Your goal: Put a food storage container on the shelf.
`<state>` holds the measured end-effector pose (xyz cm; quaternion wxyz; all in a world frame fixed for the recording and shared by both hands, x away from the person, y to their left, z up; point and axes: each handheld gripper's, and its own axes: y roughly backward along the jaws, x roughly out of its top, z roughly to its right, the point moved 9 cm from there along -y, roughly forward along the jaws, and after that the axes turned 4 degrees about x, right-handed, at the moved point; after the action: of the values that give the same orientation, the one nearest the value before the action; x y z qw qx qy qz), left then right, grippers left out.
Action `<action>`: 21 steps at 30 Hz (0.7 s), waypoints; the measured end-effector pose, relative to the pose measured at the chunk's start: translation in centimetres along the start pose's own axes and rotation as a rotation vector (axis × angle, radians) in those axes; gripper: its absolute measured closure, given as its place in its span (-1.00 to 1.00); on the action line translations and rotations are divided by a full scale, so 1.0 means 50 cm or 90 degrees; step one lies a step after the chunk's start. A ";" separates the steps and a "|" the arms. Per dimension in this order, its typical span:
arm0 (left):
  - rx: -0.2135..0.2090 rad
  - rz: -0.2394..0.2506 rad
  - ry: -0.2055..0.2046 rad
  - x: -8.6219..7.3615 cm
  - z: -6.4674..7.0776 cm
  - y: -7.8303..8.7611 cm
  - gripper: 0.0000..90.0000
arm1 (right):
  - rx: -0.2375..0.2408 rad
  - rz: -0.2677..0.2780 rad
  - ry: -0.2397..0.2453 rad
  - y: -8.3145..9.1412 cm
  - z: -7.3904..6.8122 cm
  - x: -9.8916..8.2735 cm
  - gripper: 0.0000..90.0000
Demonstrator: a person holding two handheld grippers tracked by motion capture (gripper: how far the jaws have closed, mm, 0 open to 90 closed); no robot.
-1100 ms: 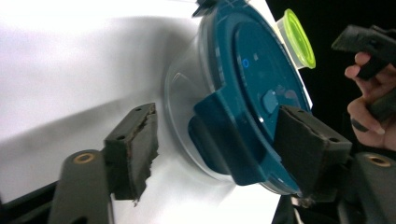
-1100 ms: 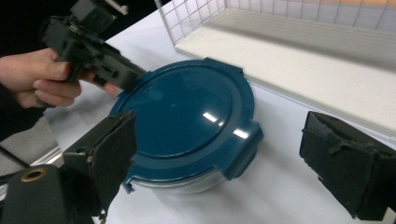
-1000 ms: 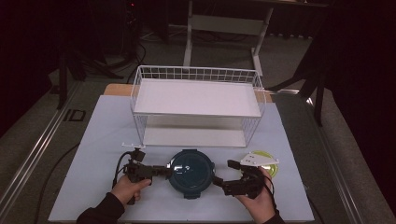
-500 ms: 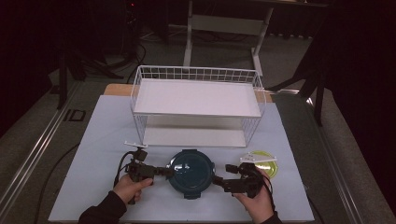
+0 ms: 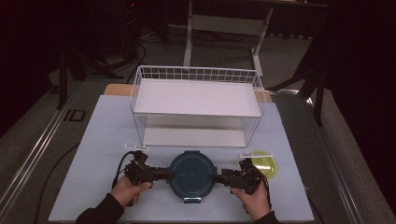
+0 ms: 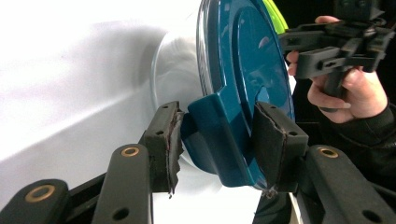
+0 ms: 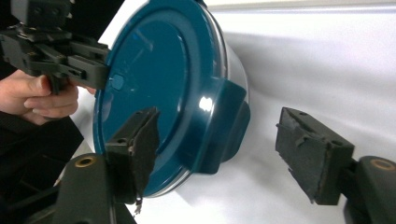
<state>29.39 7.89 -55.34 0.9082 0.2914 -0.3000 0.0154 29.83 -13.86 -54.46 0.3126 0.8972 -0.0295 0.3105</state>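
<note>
Round teal-lidded clear container [image 5: 191,176] sits flat on counter [image 5: 93,140], lid up, side tabs toward each hand. My left gripper [image 6: 217,140] clamps one tab; right gripper [image 7: 224,149] jaws gape around other.

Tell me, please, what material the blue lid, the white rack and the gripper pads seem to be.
Blue lid: probably hard plastic, glossy, since it shows sharp highlights. White rack: likely coated metal wire, judging by its thin grid walls. Gripper pads: dark, matte, with frayed edges, perhaps rubber or foam.
</note>
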 end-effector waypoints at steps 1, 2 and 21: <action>-0.002 0.002 -0.006 -0.001 -0.001 0.000 0.19 | -0.004 -0.001 -0.003 -0.003 0.003 -0.001 -0.29; -0.004 0.003 -0.005 -0.001 -0.001 0.000 0.19 | -0.004 -0.005 -0.007 -0.006 0.006 -0.003 -0.24; -0.014 0.008 -0.011 -0.004 0.004 0.002 0.21 | 0.088 -0.026 -0.084 -0.012 0.001 -0.007 0.17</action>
<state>29.11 7.91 -55.28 0.9086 0.2796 -0.3100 0.0151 29.76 -13.45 -55.04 0.2537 0.9355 -0.0100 0.2456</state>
